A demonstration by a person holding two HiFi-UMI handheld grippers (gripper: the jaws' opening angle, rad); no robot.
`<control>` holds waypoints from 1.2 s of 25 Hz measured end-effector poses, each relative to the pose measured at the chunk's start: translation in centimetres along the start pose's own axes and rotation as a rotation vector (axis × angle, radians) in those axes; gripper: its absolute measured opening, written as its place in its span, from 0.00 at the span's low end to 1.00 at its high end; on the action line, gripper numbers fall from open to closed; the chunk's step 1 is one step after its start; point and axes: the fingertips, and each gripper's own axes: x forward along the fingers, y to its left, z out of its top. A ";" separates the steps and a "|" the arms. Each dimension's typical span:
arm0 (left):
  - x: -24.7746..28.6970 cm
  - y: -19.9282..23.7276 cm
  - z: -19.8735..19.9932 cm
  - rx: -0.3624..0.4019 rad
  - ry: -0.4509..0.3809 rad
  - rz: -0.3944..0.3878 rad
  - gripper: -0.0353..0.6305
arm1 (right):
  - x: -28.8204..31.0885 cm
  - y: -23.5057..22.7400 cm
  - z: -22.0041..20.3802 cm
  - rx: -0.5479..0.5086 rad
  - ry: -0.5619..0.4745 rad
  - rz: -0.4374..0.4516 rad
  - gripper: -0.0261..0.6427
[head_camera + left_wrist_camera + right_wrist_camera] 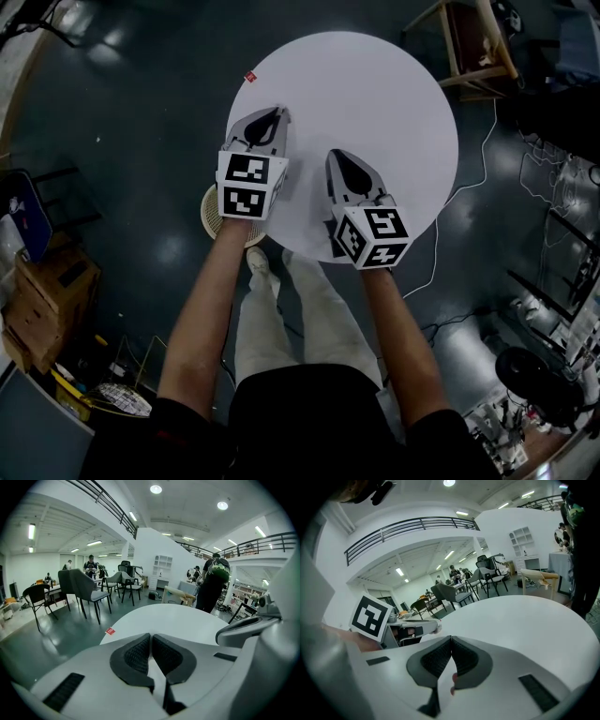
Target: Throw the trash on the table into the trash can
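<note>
A round white table [375, 103] holds one small red scrap [249, 77] at its far left edge; the left gripper view shows this scrap [110, 631] ahead and a little to the left. My left gripper [269, 116] hovers over the table's left side, jaws shut, pads meeting with nothing visible between them. My right gripper [341, 157] is over the near part of the table, also shut. In the right gripper view a small reddish bit [452, 677] shows behind the closed pads; I cannot tell what it is. A woven basket [208, 211] stands on the floor under the table's left edge, partly hidden by the left cube.
A wooden stool [473, 47] stands beyond the table at the far right and a white cable [459, 187] trails along the floor. Cardboard boxes [47, 291] sit at the left. A person in dark clothes [211, 585] stands past the table, near several chairs [86, 592].
</note>
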 end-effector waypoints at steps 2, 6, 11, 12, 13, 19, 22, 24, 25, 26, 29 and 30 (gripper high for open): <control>-0.7 0.1 -0.4 -0.002 -0.001 0.004 0.08 | -0.1 0.5 -0.3 -0.005 0.005 0.009 0.07; -3.0 1.3 -1.6 -0.031 -0.009 0.013 0.08 | 0.0 2.7 -1.2 -0.019 0.015 0.025 0.07; -5.6 2.8 -2.8 -0.044 -0.011 0.020 0.08 | 0.5 5.7 -2.1 -0.038 0.032 0.055 0.07; -6.2 3.1 -3.0 -0.036 -0.012 0.022 0.08 | 0.5 6.3 -2.3 -0.041 0.033 0.059 0.07; -6.8 3.3 -3.3 -0.032 -0.013 0.025 0.08 | 0.5 6.9 -2.5 -0.043 0.035 0.062 0.07; -9.8 4.6 -5.2 -0.032 -0.013 0.046 0.08 | 1.1 10.1 -3.7 -0.059 0.047 0.092 0.07; -11.2 5.2 -6.7 -0.052 -0.012 0.053 0.08 | 1.4 11.6 -4.8 -0.068 0.062 0.108 0.07; -12.2 5.9 -7.8 -0.061 -0.008 0.059 0.08 | 1.8 12.9 -5.5 -0.076 0.072 0.120 0.07; -12.7 6.3 -8.4 -0.064 -0.007 0.062 0.08 | 1.9 13.6 -5.9 -0.079 0.076 0.125 0.07; -13.3 6.6 -8.8 -0.068 -0.006 0.066 0.08 | 2.0 14.1 -6.2 -0.081 0.080 0.128 0.07; -14.5 7.0 -10.0 -0.082 0.000 0.077 0.08 | 1.9 15.2 -7.1 -0.085 0.091 0.140 0.07; -14.8 7.2 -10.4 -0.087 0.002 0.080 0.08 | 2.0 15.5 -7.4 -0.086 0.096 0.144 0.07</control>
